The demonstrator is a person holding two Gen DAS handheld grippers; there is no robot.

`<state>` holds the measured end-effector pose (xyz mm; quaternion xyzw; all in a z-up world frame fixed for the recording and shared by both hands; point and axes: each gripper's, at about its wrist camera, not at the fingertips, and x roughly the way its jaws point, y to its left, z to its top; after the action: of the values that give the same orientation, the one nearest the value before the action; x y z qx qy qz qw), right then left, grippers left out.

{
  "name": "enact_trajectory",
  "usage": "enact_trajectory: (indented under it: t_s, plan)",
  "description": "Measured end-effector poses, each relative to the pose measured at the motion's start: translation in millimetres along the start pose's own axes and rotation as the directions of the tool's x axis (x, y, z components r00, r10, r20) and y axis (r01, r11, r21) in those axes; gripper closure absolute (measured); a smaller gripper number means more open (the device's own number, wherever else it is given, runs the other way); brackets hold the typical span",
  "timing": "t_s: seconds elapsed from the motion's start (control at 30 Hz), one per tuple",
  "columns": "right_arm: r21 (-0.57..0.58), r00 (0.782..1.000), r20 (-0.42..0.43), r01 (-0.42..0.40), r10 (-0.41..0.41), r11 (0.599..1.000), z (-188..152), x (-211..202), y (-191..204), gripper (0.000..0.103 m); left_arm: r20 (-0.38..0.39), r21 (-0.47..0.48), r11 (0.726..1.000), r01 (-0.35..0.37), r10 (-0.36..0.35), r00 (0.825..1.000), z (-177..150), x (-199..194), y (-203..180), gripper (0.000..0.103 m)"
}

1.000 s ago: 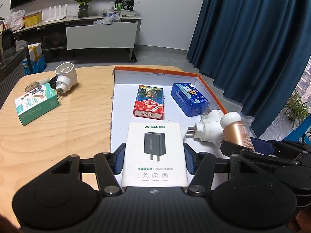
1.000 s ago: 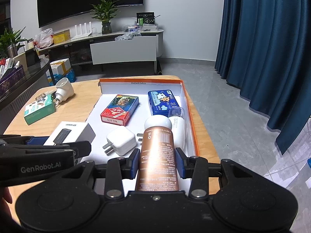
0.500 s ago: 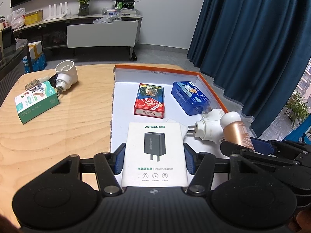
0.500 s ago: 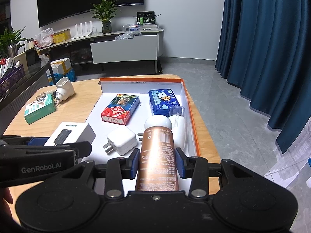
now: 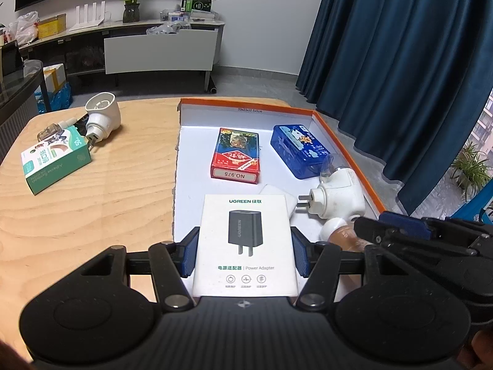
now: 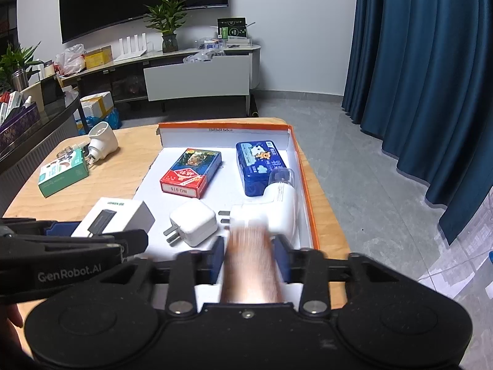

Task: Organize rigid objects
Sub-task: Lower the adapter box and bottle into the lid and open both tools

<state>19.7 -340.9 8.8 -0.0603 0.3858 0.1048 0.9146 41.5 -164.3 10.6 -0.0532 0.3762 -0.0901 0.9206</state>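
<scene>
My left gripper (image 5: 245, 256) is shut on a white UGREEN power adapter box (image 5: 246, 243), held over the near end of the orange-rimmed white tray (image 5: 348, 151). My right gripper (image 6: 249, 260) has its pads wider than before around a copper bottle (image 6: 249, 268) that is motion-blurred between them; the bottle (image 5: 339, 232) lies low at the tray's near right. In the tray are a red card box (image 5: 235, 157), a blue tin (image 5: 299, 151), a white plug-in device (image 5: 336, 195) and a white charger (image 6: 192, 222).
On the wooden table (image 5: 92, 203) left of the tray lie a green box (image 5: 55, 162), a white cup-shaped plug device (image 5: 101, 117) and a small vial. The table's right edge drops to the floor beside blue curtains.
The copper bottle has dropped lower and blurs between the right pads, which have spread apart. The left gripper and its adapter box have barely moved.
</scene>
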Motion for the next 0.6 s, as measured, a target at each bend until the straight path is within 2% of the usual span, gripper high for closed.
enact_trajectory:
  t_s: [0.13, 0.27, 0.37, 0.43, 0.57, 0.6]
  plan:
    - [0.022, 1.0, 0.0, 0.011, -0.011, 1.0, -2, 0, -4, 0.07, -0.013, 0.002, 1.0, 0.007, -0.007, 1.0, -1, 2, 0, 0.044]
    - [0.038, 1.0, 0.016, 0.023, -0.023, 0.999, 0, -4, -8, 0.068, -0.047, 0.005, 0.999, 0.045, -0.045, 0.998, -3, 8, -2, 0.044]
    - [0.043, 0.999, 0.032, 0.032, -0.033, 0.999, 3, -8, -9, 0.06, -0.086, 0.018, 0.996, 0.088, -0.087, 0.993, -6, 13, -6, 0.043]
    - [0.046, 0.998, 0.043, 0.035, -0.037, 0.998, 4, -10, -8, 0.055, -0.089, 0.021, 0.997, 0.081, -0.078, 0.993, -8, 12, -8, 0.034]
    - [0.032, 0.998, 0.054, 0.035, -0.036, 0.999, 10, -15, -6, 0.046, -0.075, 0.01, 0.996, 0.085, -0.084, 0.994, -5, 7, -4, 0.03]
    - [0.028, 0.997, 0.063, 0.037, -0.038, 0.999, 11, -17, -4, 0.04, -0.067, 0.008, 0.997, 0.081, -0.08, 0.995, -3, 5, -2, 0.03]
